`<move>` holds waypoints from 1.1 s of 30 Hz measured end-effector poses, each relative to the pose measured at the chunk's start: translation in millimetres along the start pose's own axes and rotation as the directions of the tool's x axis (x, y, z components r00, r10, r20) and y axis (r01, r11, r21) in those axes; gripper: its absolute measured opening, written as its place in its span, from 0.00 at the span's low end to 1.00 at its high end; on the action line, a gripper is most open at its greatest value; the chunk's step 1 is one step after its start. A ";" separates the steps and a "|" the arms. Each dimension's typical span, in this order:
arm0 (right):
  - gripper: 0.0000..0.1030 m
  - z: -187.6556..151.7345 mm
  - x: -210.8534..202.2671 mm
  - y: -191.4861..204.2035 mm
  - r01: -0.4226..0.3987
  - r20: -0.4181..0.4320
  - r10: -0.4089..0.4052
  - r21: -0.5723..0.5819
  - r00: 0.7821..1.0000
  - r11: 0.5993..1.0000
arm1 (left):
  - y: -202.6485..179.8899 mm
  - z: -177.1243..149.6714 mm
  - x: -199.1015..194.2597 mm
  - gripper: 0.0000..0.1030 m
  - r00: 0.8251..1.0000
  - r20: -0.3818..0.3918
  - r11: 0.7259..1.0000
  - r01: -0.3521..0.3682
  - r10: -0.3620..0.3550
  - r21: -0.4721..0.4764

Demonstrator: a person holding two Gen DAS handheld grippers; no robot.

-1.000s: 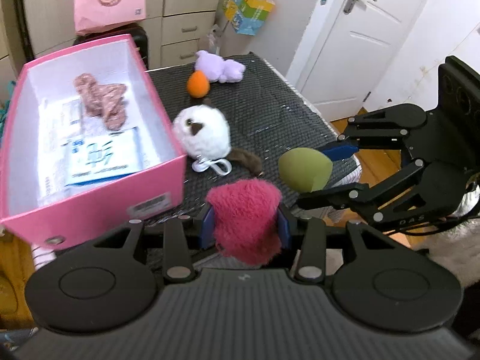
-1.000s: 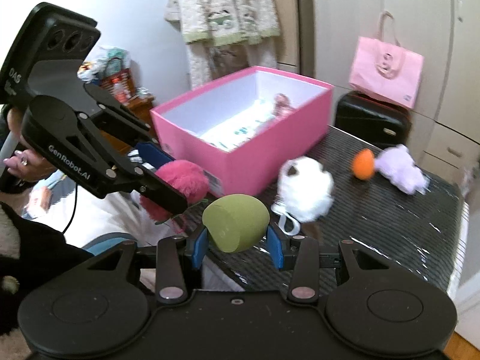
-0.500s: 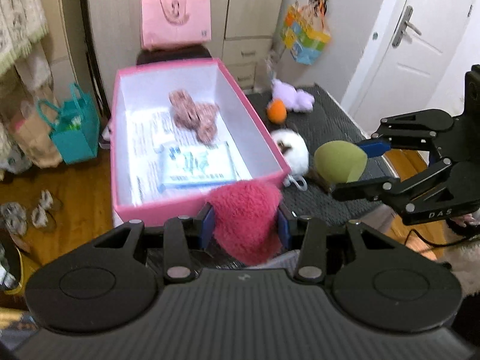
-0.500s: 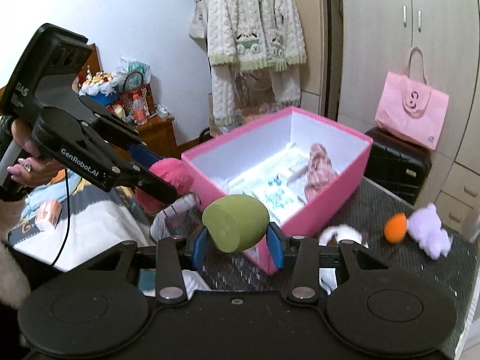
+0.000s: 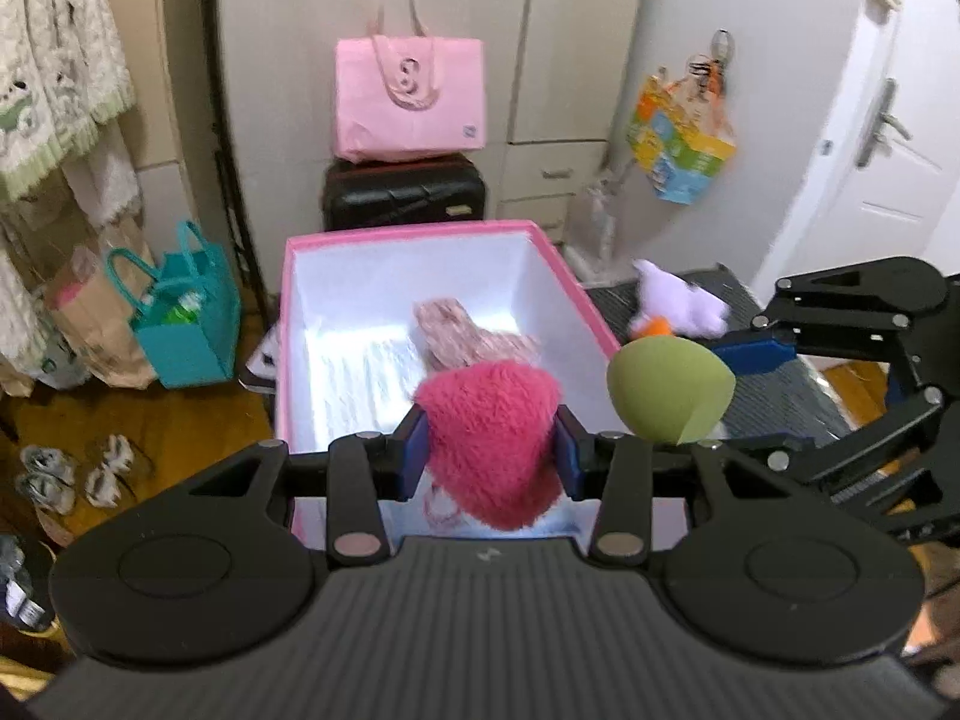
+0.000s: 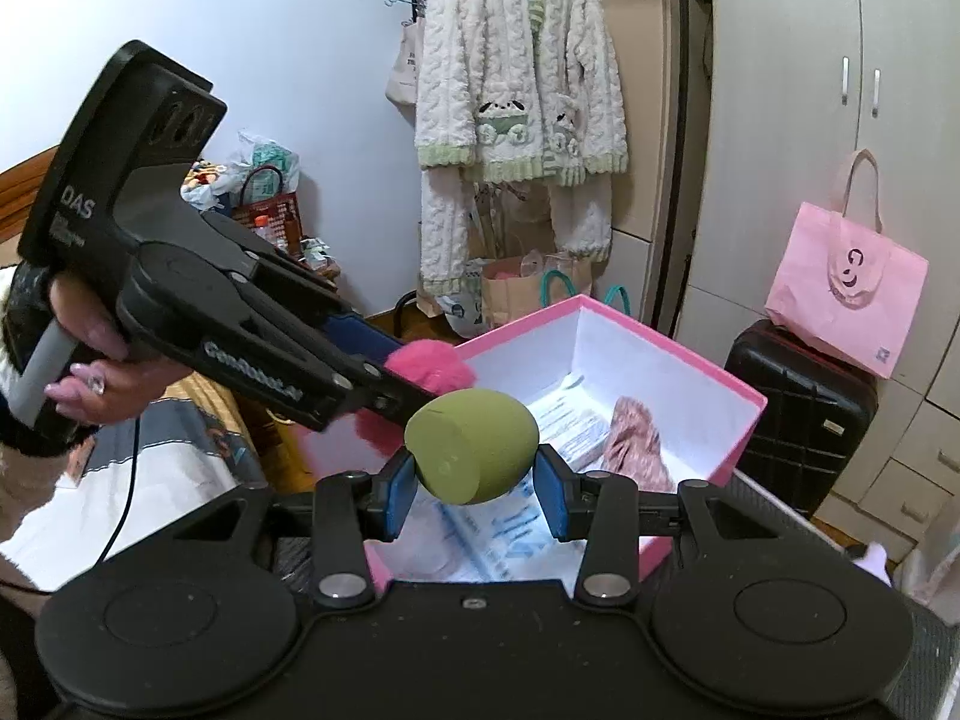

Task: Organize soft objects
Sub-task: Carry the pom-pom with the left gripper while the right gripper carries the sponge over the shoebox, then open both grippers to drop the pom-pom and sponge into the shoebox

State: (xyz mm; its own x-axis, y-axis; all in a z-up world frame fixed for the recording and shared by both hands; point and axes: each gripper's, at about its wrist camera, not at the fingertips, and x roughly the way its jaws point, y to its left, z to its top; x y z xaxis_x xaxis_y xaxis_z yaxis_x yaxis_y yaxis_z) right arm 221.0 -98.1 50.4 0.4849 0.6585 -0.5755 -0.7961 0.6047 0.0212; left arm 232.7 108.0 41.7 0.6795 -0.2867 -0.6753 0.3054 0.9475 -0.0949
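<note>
— Fluff first: what does the left gripper (image 5: 491,457) carry?
— A shaggy magenta plush (image 5: 489,444), clamped between its blue pads at lower centre, over the near end of the pink box (image 5: 576,294).
— And to the right of it?
— The right gripper (image 6: 474,495) is clamped on a smooth olive-green egg-shaped sponge (image 6: 471,447), beside the box's right rim.
— What is inside the box?
— A mottled pink knit piece (image 5: 465,342) on printed sheets.
— What shows in only one view?
— The left wrist view shows a lilac plush (image 5: 678,306) and an orange ball (image 5: 651,327) on the dark mat; the right wrist view shows a hand (image 6: 99,372) on the left handle and a hanging white cardigan (image 6: 519,84).
</note>
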 end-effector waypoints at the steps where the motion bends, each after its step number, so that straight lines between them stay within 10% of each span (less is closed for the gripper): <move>1: 0.46 3.6 6.7 -4.2 0.007 -0.002 -0.007 -0.005 1.000 1.000 | 2.1 3.3 5.8 0.40 1.000 0.005 1.000 -0.013 0.013 0.000; 22: 0.46 28.8 143.2 -89.0 -0.031 -0.215 0.013 -0.082 0.977 0.996 | 29.2 40.0 130.2 0.40 0.979 -0.094 0.984 -0.180 0.179 -0.008; 33: 0.56 16.9 158.0 -96.3 0.075 -0.287 -0.126 -0.182 0.950 0.980 | 29.8 42.6 157.2 0.45 0.976 -0.159 0.988 -0.156 0.151 -0.020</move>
State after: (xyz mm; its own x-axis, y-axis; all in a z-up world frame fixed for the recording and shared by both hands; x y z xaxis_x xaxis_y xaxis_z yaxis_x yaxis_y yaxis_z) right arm 380.4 -44.7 -28.7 0.4571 0.4208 -0.7835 -0.8098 0.5612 -0.1711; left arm 377.0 85.1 -36.1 0.6033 -0.1146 -0.7893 0.1825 0.9832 -0.0032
